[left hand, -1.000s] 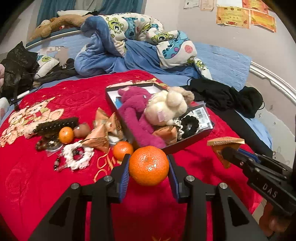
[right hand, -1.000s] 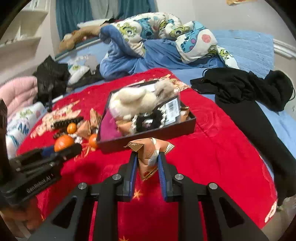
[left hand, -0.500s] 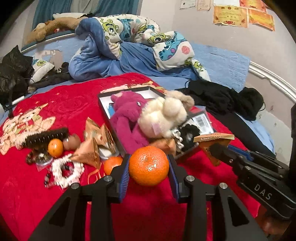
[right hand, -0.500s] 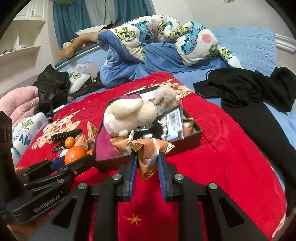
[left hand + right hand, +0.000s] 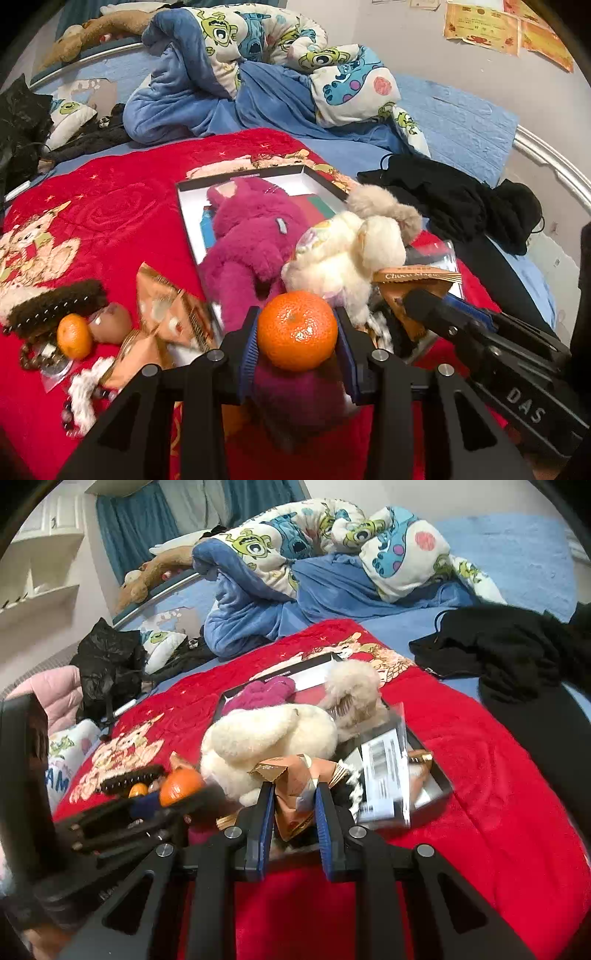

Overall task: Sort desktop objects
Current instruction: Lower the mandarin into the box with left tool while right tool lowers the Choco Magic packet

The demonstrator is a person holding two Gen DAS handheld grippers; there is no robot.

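Left gripper [image 5: 297, 332] clamped on a dimpled, round tangerine [image 5: 297, 330] above the near edge of the dark box [image 5: 240, 176]; right gripper [image 5: 294, 805] pinching a crinkled orange snack packet [image 5: 295, 786] beside fluffy cream plush [image 5: 266, 734].

Bed [image 5: 461, 122] under red blanket [image 5: 110, 214], black box [image 5: 236, 177], small orange [image 5: 74, 336], snack packets [image 5: 166, 310], black clothes [image 5: 454, 199]

left hand-held gripper [image 5: 297, 334] clamped, right hand-held gripper [image 5: 294, 803] seemingly clamped
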